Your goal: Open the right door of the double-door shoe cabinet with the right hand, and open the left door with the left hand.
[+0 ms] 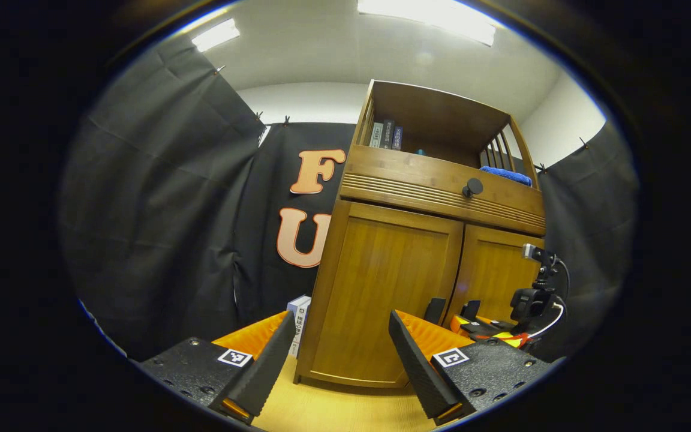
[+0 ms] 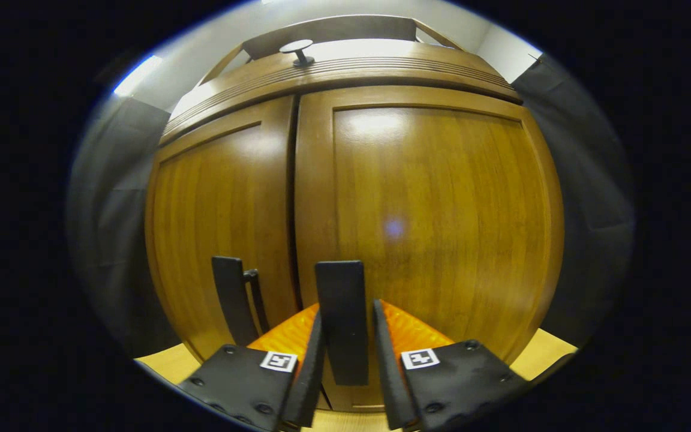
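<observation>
- The right gripper (image 2: 346,336) is clamped on the flat black handle (image 2: 341,312) of the brown wooden shoe cabinet's right door (image 2: 435,210).
- The left gripper (image 1: 342,354), fingers apart, hangs before the closed left door (image 1: 381,282).

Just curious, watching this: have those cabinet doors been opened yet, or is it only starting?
Only starting. Both doors sit closed. The right gripper has its fingers around the right door's handle, ready to pull. The left gripper hangs open, away from the left door's handle.
</observation>
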Available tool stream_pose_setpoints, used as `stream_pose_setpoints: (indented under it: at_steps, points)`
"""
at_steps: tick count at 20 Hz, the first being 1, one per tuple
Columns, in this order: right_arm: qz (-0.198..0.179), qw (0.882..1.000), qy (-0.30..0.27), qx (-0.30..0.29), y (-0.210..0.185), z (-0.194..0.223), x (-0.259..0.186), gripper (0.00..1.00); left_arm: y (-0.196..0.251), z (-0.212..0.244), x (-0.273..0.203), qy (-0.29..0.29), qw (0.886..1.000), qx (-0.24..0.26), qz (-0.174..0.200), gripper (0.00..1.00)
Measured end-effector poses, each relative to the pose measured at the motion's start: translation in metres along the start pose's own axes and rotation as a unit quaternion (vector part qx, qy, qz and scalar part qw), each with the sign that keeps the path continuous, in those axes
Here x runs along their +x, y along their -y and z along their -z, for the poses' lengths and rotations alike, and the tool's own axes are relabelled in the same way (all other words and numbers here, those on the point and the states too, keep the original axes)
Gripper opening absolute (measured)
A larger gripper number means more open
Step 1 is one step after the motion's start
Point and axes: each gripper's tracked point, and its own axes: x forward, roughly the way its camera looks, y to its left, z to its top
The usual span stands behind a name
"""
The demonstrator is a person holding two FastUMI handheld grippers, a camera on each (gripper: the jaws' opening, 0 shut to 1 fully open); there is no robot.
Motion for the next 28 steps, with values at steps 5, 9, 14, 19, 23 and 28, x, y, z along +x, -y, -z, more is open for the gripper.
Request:
stream_pose_setpoints:
  at_steps: [5, 9, 14, 19, 23, 28]
  points:
    - [-0.031, 0.999, -0.028, 0.03, -0.011, 0.004, -0.003, 0.39, 0.001, 0.0, -0.002, 0.003, 1.0, -0.006, 0.01, 0.92]
    - [-0.032, 0.999, -0.032, 0.009, -0.006, 0.004, -0.003, 0.34, 0.002, -0.002, -0.004, 0.003, 1.0, -0.006, 0.016, 0.92]
    - [-0.037, 0.998, -0.04, 0.022, -0.008, 0.002, -0.005, 0.31, 0.0, -0.003, -0.008, 0.006, 1.0, 0.0, 0.01, 0.92]
    - [-0.051, 0.998, -0.041, 0.02, -0.01, -0.006, -0.011, 0.38, -0.008, 0.002, -0.025, -0.002, 1.0, 0.012, 0.002, 0.92]
    - [-0.054, 0.997, -0.043, 0.022, -0.009, -0.008, -0.025, 0.36, -0.002, 0.006, -0.022, -0.009, 1.0, 0.012, 0.008, 0.92]
    - [-0.066, 0.997, -0.042, 0.027, -0.007, -0.008, -0.043, 0.33, 0.012, 0.012, -0.02, -0.016, 0.999, 0.012, 0.025, 0.92]
